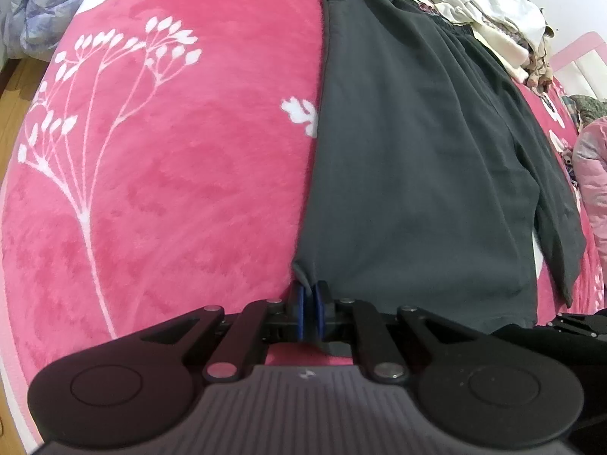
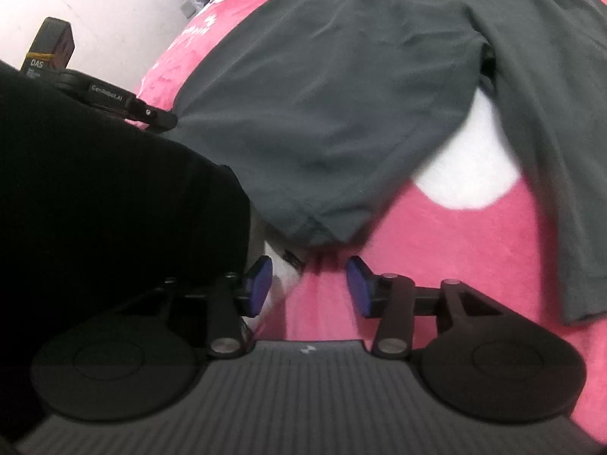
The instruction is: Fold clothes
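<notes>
Lying flat on the pink floral blanket point(image 1: 159, 197), a dark grey long-sleeved top point(image 1: 413, 174) is seen. Its near hem corner is pinched between the closed pads of the left hand-held gripper point(image 1: 312, 305). The right hand-held gripper point(image 2: 309, 284) is held apart, empty, just below the hem.

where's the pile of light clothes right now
In the left wrist view, the pile of light clothes sits top right on the pink blanket, beyond the dark garment.
</notes>
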Available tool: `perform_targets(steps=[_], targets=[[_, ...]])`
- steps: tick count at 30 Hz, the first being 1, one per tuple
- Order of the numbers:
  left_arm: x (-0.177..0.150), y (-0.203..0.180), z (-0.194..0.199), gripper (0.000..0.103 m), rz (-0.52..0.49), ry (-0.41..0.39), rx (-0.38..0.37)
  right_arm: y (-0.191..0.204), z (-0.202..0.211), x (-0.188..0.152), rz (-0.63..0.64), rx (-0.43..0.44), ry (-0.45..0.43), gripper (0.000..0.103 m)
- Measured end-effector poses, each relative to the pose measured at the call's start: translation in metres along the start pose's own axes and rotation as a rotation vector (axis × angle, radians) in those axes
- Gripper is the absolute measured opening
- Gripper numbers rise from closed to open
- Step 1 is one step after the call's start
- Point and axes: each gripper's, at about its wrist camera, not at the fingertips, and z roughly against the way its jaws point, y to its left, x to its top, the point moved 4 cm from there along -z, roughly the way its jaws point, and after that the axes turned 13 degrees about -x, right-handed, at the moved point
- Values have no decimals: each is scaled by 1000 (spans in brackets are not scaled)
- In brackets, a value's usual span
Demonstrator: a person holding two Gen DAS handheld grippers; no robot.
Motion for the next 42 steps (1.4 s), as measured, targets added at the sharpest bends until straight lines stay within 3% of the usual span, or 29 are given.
perform_targets(steps=[5,9,11,13,15,18,20,26,28,31,33,35,36,37,42], targets=[[0,0,-1,9,3,-7,-8,4,-9,8,-56,-48,-28,45],[-4,3,2,9,4,-14,-13,6,-6,9,-56,-108,-85,38],[-6,5,4,9,3,-19,-17,4,-1,11,-67,-137,-120,28],[-8,6,5,9,4,-24,-22,-3,5,12,-88,-163,-145,11],[-9,7,5,9,2,-27,-27,-10,10,14,-125,-153,-157,4],[-7,7,5,9,-1,-27,-32,-12,14,18,-185,-78,-147,1],[-9,9,7,9,-3,-25,-35,-25,21,16,-285,21,-102,0],[-10,11,8,9,-7,-21,-41,-63,14,2,-619,308,108,0],[-8,11,6,9,-7,-21,-43,-66,7,-6,-684,367,196,0],[-9,11,6,9,-6,-22,-45,-77,3,-15,-714,391,251,5],[-10,11,7,9,-10,-21,-44,-80,8,-11,-683,383,226,8],[-9,9,5,9,-11,-20,-43,-82,13,-4,-668,376,174,28],[-8,8,4,9,-10,-21,-44,-82,13,-2,-671,368,147,51],[-7,8,3,9,-9,-21,-45,-83,10,1,-675,364,130,58],[-6,8,1,9,-10,-30,-47,-81,-32,7,-765,407,146,55]])
